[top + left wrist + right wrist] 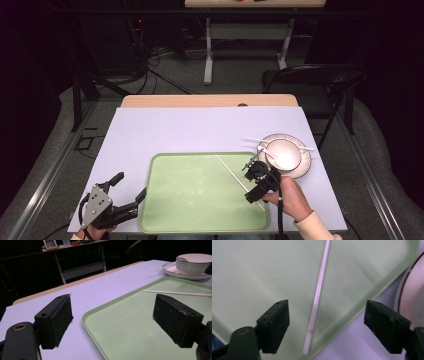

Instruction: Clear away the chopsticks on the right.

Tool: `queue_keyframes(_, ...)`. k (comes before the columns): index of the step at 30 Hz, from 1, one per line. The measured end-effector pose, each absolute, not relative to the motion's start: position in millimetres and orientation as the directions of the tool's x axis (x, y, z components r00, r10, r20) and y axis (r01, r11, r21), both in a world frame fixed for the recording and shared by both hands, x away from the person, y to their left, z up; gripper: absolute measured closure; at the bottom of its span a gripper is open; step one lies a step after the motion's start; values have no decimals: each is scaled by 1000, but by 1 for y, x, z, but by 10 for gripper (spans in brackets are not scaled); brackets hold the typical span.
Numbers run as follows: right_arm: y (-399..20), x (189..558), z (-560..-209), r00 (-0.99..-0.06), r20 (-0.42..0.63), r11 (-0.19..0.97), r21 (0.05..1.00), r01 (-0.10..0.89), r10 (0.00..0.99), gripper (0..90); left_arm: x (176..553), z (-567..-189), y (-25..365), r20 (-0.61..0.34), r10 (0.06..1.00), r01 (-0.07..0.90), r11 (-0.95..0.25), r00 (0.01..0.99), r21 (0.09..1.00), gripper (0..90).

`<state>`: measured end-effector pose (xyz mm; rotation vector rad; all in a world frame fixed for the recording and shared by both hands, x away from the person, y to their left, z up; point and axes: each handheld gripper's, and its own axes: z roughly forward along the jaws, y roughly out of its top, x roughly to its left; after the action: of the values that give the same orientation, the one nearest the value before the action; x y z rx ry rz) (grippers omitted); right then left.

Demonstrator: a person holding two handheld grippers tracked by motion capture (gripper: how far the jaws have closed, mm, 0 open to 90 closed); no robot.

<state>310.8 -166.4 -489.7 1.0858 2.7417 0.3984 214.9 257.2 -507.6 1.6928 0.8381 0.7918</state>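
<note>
Green plastic tray (200,192), smooth, rounded corners, raised lip, lies directly under the right gripper (260,182). One white chopstick (318,293), thin and straight, rests flat on the tray floor, running from just below the jaws away across the tray; its near end sits close to the tray's rim. Right gripper jaws stand wide apart above it, one on each side, pads clear of the stick, nothing clamped. No earlier picture to set beside this, so only the open stance is recorded.

Left gripper (127,192), black, jaws likewise spread and empty, sits at the tray's near left corner, one jaw over the lilac table cover (200,130), the other over the tray. Bare tray floor lies between the two grippers.

Just beyond the right gripper, off the tray's right edge: white ceramic bowl (280,152) with dark rim line, seated on a white plate (305,167); a second white chopstick (287,143) lies across them. Past that, open cover runs to the wooden table edge (210,100).
</note>
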Motion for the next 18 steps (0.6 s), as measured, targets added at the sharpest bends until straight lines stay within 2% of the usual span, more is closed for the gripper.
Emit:
queue_keyframes(5,-181,312,-471,-761,-85,730,365,577,644,55,215,-507,257,104,836,150,-217,539,965,158)
queue_keyframes(9,-190,316,-457,-778,-120,750,389,534,616,8,215,-507,257,103,836,150,-215,539,965,158)
queue_keyframes(18,-227,340,-422,-762,-203,760,409,505,615,0,215,-507,257,103,835,150,-216,540,965,158)
